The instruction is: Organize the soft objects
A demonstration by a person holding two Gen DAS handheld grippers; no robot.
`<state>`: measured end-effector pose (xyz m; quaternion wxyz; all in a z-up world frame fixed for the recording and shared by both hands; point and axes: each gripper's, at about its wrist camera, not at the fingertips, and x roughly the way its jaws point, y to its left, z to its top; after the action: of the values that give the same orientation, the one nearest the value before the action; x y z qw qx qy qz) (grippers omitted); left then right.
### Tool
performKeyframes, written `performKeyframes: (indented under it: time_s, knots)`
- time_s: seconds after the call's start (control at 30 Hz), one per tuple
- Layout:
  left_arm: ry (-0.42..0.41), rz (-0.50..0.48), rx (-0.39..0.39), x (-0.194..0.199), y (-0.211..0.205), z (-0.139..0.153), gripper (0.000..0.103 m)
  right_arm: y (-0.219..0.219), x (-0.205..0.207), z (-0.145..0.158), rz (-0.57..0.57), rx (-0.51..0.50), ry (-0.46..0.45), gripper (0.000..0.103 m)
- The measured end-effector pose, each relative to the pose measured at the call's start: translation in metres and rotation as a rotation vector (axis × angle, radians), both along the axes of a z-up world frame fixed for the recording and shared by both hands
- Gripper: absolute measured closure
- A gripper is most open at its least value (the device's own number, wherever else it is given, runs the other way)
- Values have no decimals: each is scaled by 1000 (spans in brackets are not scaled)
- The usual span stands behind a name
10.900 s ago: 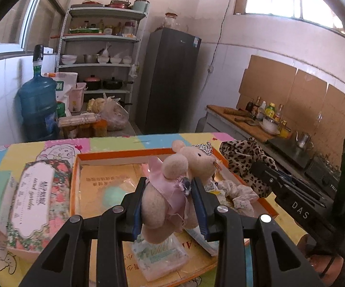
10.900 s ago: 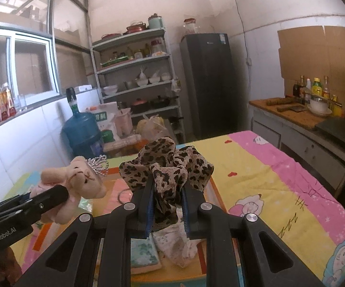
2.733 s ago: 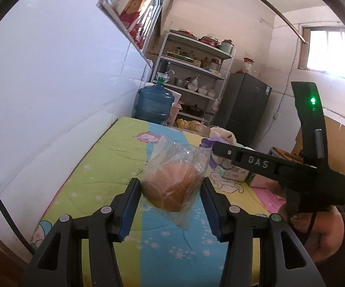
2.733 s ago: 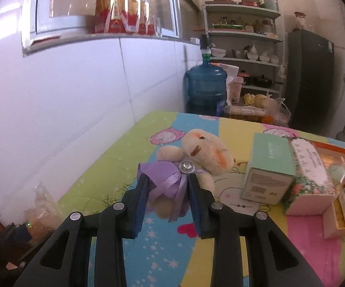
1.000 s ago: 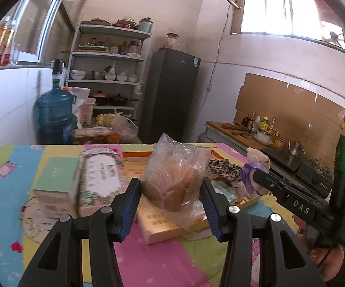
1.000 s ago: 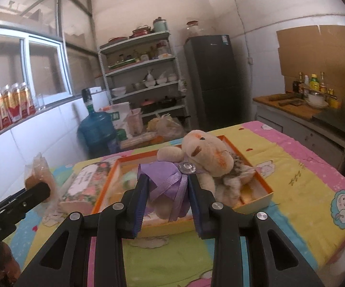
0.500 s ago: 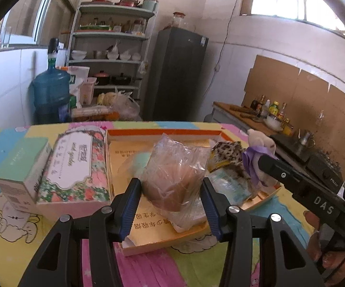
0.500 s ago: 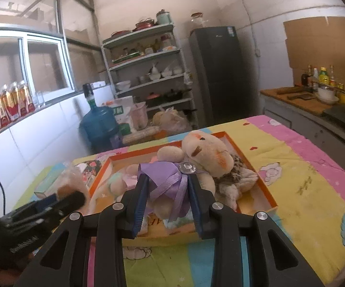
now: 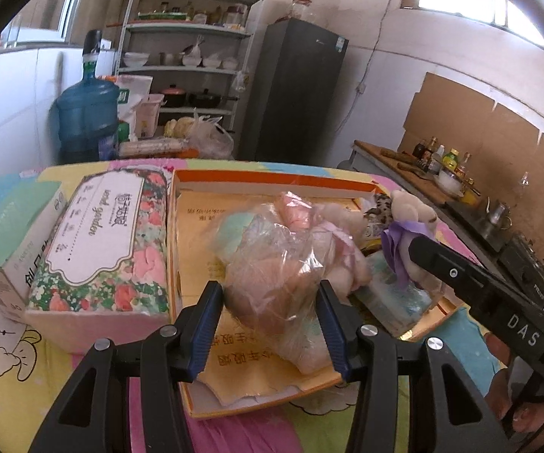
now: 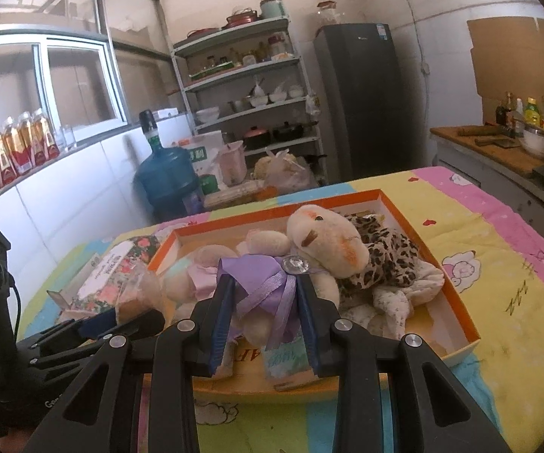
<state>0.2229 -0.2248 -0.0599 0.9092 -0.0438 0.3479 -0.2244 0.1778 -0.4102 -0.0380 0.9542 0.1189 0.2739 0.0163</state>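
My left gripper [image 9: 270, 304] is shut on a clear plastic bag with a brown bun [image 9: 275, 275] inside, held low over the orange-rimmed box [image 9: 272, 183]. My right gripper [image 10: 264, 309] is shut on a cream plush bear with a purple ribbon [image 10: 324, 245], held over the same orange-rimmed box [image 10: 456, 294]. Inside the box lie a pink-dressed plush [image 10: 196, 268], a leopard-print cloth [image 10: 389, 256] and small tissue packs [image 9: 392, 294]. In the left wrist view the right gripper [image 9: 419, 253] comes in from the right with the bear [image 9: 409, 211].
A floral tissue box [image 9: 109, 238] and a mint green box [image 9: 11, 234] lie left of the orange box on the cartoon-print tablecloth [image 10: 517, 264]. Behind the table stand a blue water jug [image 9: 83, 117], a shelf rack [image 9: 192, 53] and a dark fridge [image 9: 294, 94].
Both grippers have moved forward and down toward the orange box, which now looks larger and closer. The bag and the bear stay gripped.
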Motion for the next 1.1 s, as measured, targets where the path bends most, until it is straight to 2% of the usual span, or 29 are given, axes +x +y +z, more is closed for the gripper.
performKeyframes:
  time_s: [0.1, 0.33, 0.37, 0.43, 0.5, 0.6, 0.7, 0.9, 1.1]
  knots:
    - [44, 12, -10, 8, 1, -5, 52, -3, 8, -3, 3, -1, 16, 68]
    - [67, 2, -44, 9, 6, -4, 49, -12, 22, -12, 23, 63, 62, 62]
    - [64, -4, -57, 8, 7, -3, 45, -12, 23, -12, 26, 63, 62, 60]
    - [55, -18, -84, 4, 9, -1, 34, -10, 21, -10, 34, 61, 57, 46]
    - [45, -33, -90, -1, 8, 3, 21, -9, 18, -7, 31, 56, 44, 38]
    - [12, -36, -78, -12, 11, 10, 14, -9, 10, -4, 17, 70, 27, 33]
    - [-14, -39, -93, -22, 17, 18, 14, -10, 4, 0, 6, 86, 19, 29]
    - [-89, -44, -135, -48, 38, 40, 14, -5, -19, 21, -20, 89, -40, 29]
    - [-182, -10, -115, -78, 61, 60, 14, 21, -38, 41, -20, 54, -90, 28]
